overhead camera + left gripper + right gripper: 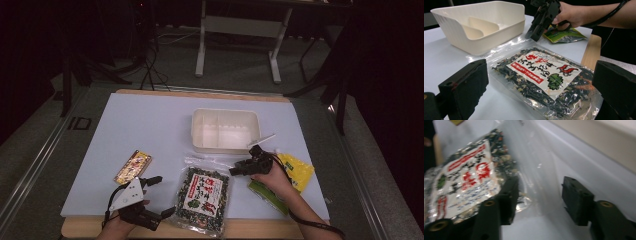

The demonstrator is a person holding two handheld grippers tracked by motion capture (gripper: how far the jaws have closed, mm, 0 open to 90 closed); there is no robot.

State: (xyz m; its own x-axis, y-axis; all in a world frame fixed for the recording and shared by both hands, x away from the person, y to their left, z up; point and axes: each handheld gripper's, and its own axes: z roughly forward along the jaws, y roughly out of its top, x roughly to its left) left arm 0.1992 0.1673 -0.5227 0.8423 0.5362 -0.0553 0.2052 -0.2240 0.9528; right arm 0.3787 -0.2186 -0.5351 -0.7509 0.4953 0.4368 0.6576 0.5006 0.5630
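The seaweed packet (202, 199) lies flat on the pale tabletop (150, 130), near its front edge, between the 2 hands. Its clear top strip (499, 51) points toward the cream divided tray (226, 129) just behind it. In the right gripper view that clear strip lies between the jaws of the right tool (540, 200), 1 jaw over the packet's dark edge, the other on the tray's side; the pads stand apart and do not press on the plastic. In the high view the right tool (239, 168) slants down at the packet's upper right corner, held by the right hand (272, 175). Under that hand lie a yellow packet (299, 170) and a green packet (265, 196). The left tool (161, 196) rests at the packet's left, jaws wide open and holding nothing. An orange snack bar (133, 166) lies farther left.
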